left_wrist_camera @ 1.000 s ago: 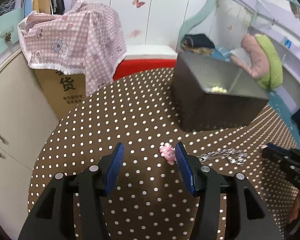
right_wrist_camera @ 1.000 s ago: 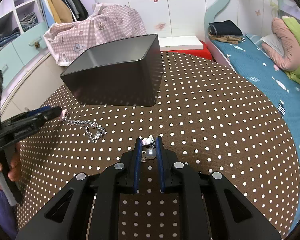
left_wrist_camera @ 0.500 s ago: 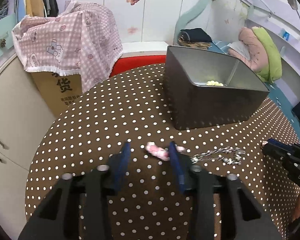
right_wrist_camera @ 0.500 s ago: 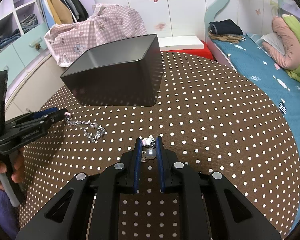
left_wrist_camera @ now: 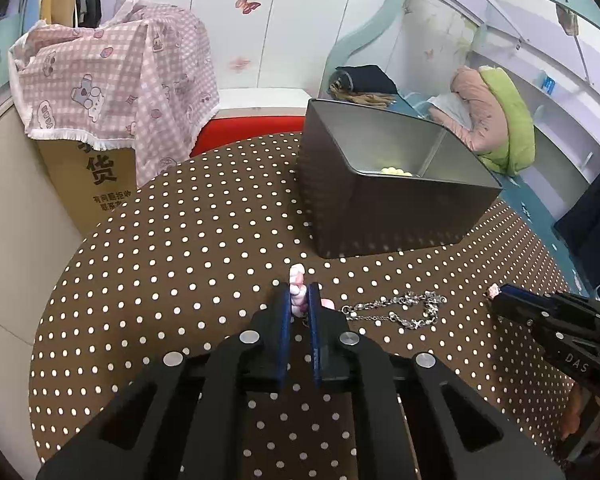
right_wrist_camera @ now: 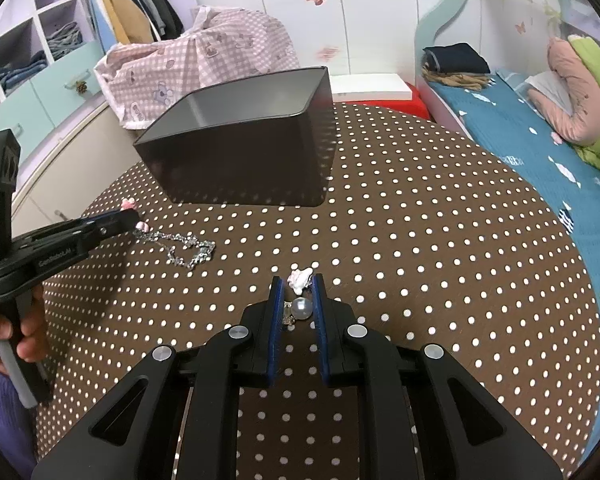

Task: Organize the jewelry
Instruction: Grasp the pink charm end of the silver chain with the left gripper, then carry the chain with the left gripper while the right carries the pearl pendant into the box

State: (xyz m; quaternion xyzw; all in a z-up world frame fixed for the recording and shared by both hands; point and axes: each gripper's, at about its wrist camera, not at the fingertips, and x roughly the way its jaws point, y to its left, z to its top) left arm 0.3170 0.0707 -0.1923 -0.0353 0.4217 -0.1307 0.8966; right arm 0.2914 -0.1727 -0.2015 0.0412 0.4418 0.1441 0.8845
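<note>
Pink charm [left_wrist_camera: 297, 289] is pinched between the blue pads of the left gripper [left_wrist_camera: 299, 300], jaws nearly closed on it, just above the polka-dot table [left_wrist_camera: 172, 264], roughly mid-table. A silver chain [left_wrist_camera: 400, 310] trails off it to the right, lying on the cloth. In the right wrist view the same chain [right_wrist_camera: 184, 246] runs from the left gripper [right_wrist_camera: 126, 216] tip toward table centre.

Right gripper [right_wrist_camera: 298, 292] is clamped narrow on a pearl earring [right_wrist_camera: 301, 307] w/ a pink-white bit [right_wrist_camera: 299, 279] sticking out past the tips, held near the table's middle.

Grey metal box [left_wrist_camera: 380, 184] sits toward the far edge, w/ a yellow beaded piece [left_wrist_camera: 394, 171] inside on its floor. Beyond the table: pink checked cloth [left_wrist_camera: 112, 80] over a cardboard carton [left_wrist_camera: 88, 184], bed [right_wrist_camera: 520, 128] off the right edge.
</note>
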